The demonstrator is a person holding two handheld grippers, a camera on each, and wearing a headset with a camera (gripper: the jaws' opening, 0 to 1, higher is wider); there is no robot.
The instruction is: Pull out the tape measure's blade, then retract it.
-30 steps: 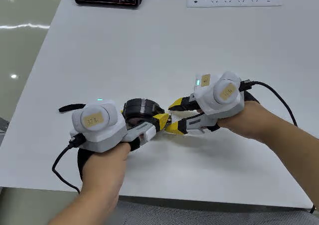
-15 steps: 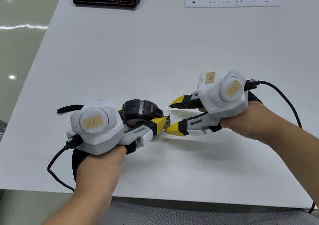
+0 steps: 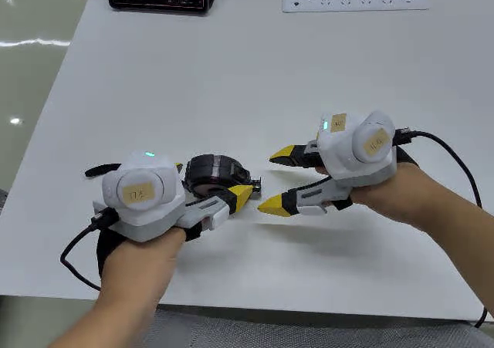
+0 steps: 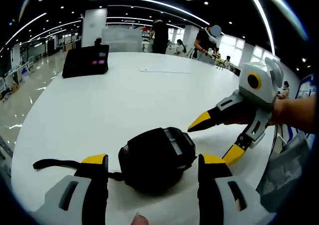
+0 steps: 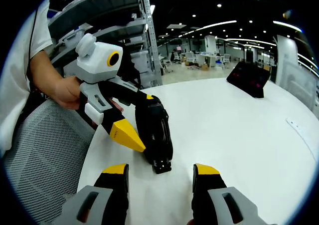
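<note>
- Your left gripper (image 3: 210,180) has its jaws closed in on the tape measure (image 3: 216,169) from both sides. It holds the case down on the table (image 3: 231,78), lower centre-left in the head view. That grip looks meant to anchor the case so a pull on the blade won't drag it.
- Your right gripper (image 3: 275,180) is wide open and empty, just right of the case with its yellow tips aimed at it.
- In the right gripper view the blade hook (image 5: 162,164) sits at lower centre, just ahead of those jaws and not touching them. You seem lined up to nip it.
- The case is black and rounded with a grey band. The blade is fully wound in, and only the hook shows at the mouth.
- A black strap (image 3: 104,168) trails off to the left.
</note>
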